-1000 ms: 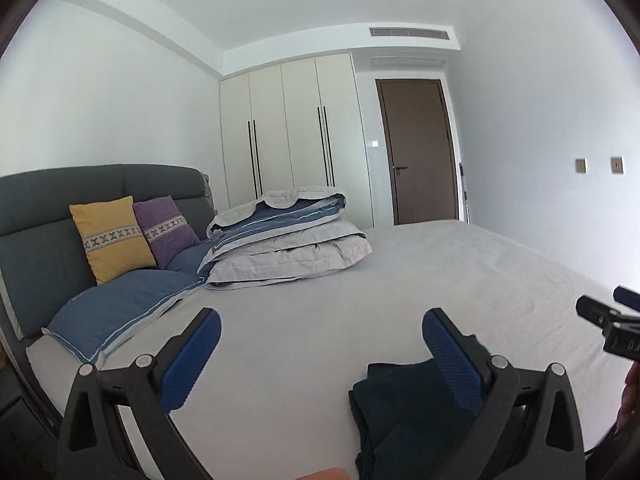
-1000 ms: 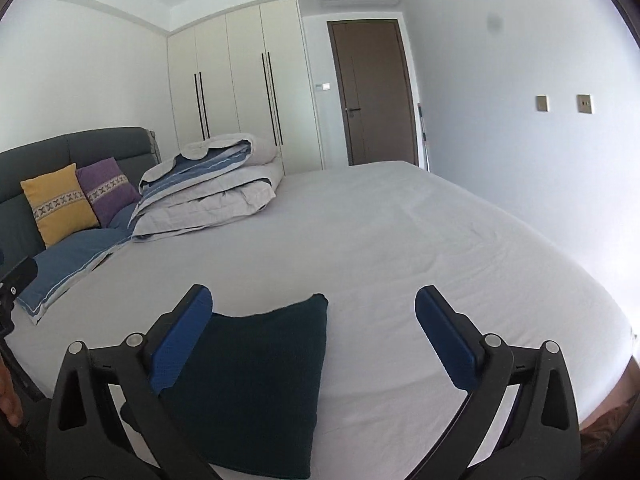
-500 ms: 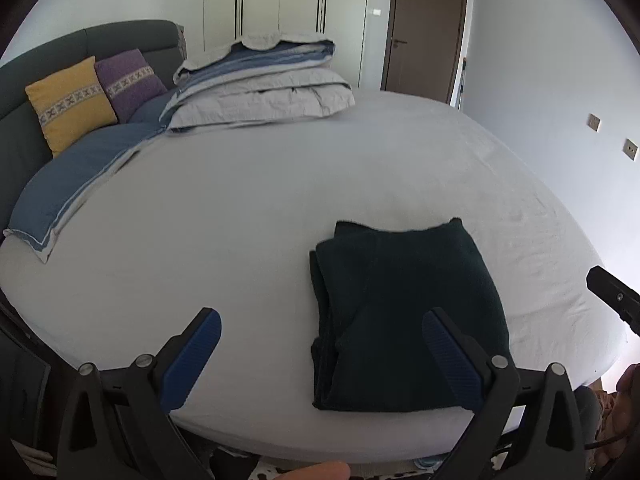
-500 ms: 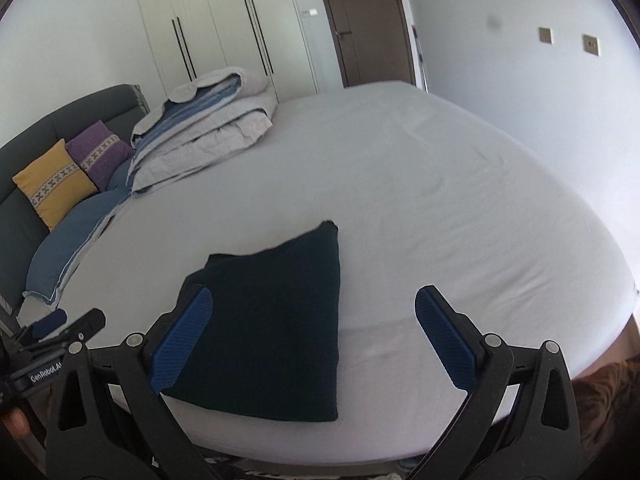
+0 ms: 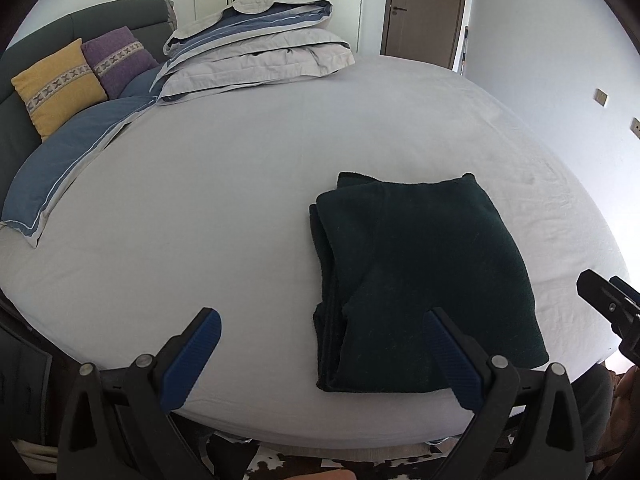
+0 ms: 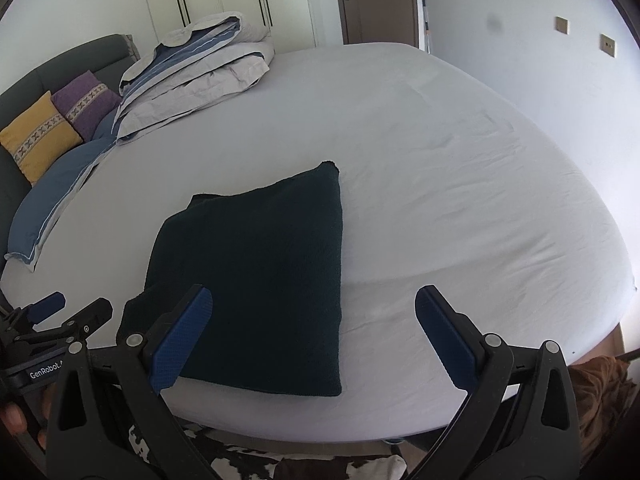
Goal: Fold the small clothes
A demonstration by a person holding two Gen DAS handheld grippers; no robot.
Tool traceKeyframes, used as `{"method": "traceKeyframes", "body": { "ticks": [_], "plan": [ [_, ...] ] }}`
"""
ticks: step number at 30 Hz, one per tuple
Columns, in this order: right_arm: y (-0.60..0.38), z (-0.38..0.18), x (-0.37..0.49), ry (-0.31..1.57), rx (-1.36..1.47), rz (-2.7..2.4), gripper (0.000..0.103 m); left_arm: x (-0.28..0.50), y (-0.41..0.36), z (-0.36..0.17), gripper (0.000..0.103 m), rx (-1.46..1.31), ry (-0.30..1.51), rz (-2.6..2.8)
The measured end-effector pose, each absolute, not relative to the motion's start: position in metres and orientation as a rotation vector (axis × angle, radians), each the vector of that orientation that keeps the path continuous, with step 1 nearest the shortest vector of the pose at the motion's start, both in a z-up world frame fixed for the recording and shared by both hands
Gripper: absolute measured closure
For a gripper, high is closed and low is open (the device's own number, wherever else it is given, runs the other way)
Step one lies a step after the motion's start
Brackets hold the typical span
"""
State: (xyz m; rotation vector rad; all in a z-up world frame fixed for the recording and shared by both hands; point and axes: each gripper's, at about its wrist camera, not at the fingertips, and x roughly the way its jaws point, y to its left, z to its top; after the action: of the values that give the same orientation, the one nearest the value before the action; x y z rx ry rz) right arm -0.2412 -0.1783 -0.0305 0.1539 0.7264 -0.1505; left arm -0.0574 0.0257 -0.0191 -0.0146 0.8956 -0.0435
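A dark green garment [image 5: 420, 276] lies folded into a flat rectangle near the front edge of the bed [image 5: 224, 216]. Layered fold edges show along its left side. My left gripper [image 5: 324, 344] hangs open above the bed's front edge, its right finger over the garment's near part. In the right wrist view the same garment [image 6: 260, 276] lies left of centre. My right gripper [image 6: 312, 328] is open too, its left finger over the garment's near left corner. Neither gripper holds anything. The left gripper's side [image 6: 52, 332] shows at the lower left, held by a hand.
A folded grey and blue duvet [image 5: 256, 52] sits at the head of the bed, beside a blue pillow [image 5: 68, 168], a yellow cushion [image 5: 56, 84] and a purple cushion [image 5: 118, 58]. Wardrobes and a brown door [image 5: 424, 8] stand behind. A patterned rug [image 6: 280, 464] lies below the bed edge.
Both cameras have tilted down from the room toward the bed and risen, so the whole folded garment now shows. Both grippers stayed open.
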Motion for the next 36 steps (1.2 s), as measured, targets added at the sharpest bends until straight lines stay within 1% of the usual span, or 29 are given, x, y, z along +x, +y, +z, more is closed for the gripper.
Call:
{"method": "traceKeyframes", "body": {
  "ticks": [36],
  "plan": [
    [-0.170, -0.042, -0.225, 0.768, 0.124, -0.123, 0.000, -0.056, 0.030, -0.028, 0.000, -0.007, 0.909, -0.021]
  ]
}}
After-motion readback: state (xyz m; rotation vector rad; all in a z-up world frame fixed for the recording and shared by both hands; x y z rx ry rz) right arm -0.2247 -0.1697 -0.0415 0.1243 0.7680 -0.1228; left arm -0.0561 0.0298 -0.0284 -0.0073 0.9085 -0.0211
